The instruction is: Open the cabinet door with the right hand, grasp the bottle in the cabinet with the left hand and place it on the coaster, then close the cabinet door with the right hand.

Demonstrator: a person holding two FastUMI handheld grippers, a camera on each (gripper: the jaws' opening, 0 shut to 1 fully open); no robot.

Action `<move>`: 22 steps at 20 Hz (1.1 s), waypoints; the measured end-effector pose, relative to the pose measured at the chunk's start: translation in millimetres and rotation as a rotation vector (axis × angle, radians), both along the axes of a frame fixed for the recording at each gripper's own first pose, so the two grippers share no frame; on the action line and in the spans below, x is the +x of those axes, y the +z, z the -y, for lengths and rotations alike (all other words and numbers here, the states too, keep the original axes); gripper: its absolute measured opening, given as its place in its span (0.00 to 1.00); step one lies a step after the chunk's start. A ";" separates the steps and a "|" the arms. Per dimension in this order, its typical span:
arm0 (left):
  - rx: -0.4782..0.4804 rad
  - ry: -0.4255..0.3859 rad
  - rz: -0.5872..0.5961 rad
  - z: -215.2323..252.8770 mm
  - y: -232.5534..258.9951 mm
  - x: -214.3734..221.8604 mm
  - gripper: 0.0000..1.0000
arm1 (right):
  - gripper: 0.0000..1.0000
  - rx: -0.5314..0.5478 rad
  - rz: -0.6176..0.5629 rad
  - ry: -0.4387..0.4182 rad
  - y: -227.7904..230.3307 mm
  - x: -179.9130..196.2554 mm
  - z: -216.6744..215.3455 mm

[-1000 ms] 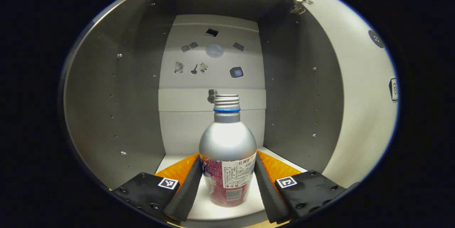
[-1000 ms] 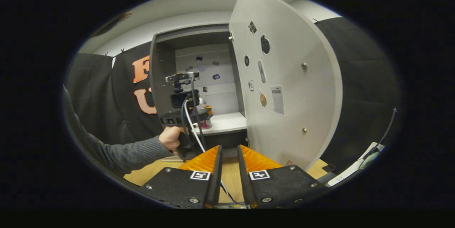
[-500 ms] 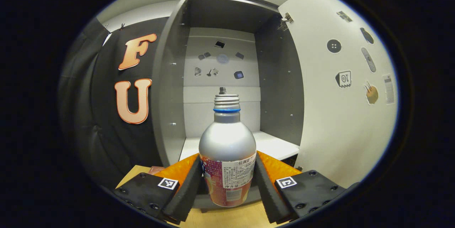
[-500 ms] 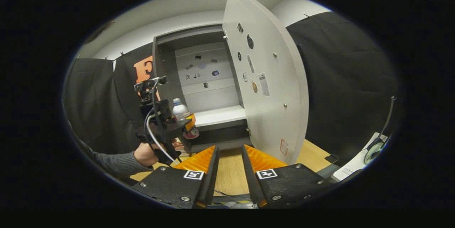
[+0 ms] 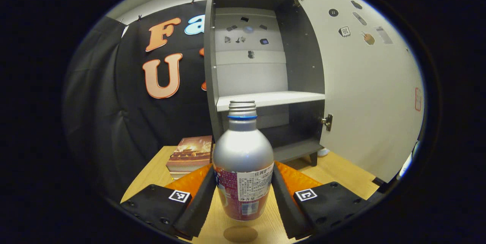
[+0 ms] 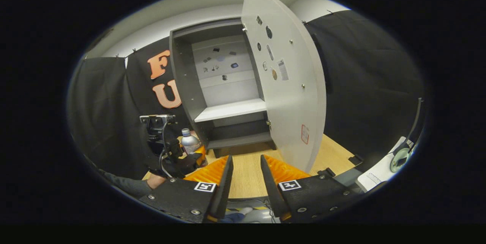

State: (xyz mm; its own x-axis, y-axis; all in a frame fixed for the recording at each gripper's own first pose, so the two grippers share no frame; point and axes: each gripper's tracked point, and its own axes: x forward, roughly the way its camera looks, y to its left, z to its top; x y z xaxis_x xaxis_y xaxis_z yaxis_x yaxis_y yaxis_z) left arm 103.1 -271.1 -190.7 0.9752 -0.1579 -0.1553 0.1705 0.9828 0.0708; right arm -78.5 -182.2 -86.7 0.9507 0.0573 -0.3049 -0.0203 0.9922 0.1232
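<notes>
A silver bottle point(image 5: 243, 152) with a threaded neck, a blue ring and a pink label hangs upright over the wooden table point(image 5: 341, 170). My left gripper point(image 5: 243, 168) is shut on its lower body. Just under its base lies a round brown coaster point(image 5: 240, 233), partly cut off by the view's edge. The grey cabinet point(image 5: 265, 65) stands open behind, with its white door point(image 5: 364, 84) swung out to the right. In the right gripper view the same bottle point(image 6: 188, 143) sits low at the left in the left gripper point(image 6: 197, 156). My right gripper point(image 6: 246, 160) is open and holds nothing, in front of the door point(image 6: 288, 76).
A book point(image 5: 190, 152) lies on the table left of the cabinet's foot. The cabinet's white shelf point(image 5: 265, 99) is bare. A person's sleeve point(image 6: 129, 187) reaches in from the left. White papers and a round device point(image 6: 396, 160) lie at the table's right end.
My left gripper has drawn the bottle out of the cabinet, back and down to just above the coaster. The right gripper has backed off a little from the open door.
</notes>
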 end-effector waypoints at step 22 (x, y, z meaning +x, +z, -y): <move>0.012 0.069 -0.106 -27.3 -142.7 -21.3 0.85 | 0.47 0.063 -0.300 0.077 -93.3 -7.1 -25.7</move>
State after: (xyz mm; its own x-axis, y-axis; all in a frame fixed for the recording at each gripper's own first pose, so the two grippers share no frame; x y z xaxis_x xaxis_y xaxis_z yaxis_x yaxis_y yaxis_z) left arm 81.8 -243.7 -333.5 0.9617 -0.0884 -0.2594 0.1095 0.9916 0.0683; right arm -85.6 -156.5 -180.0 0.8108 0.1532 -0.5649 -0.0483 0.9793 0.1963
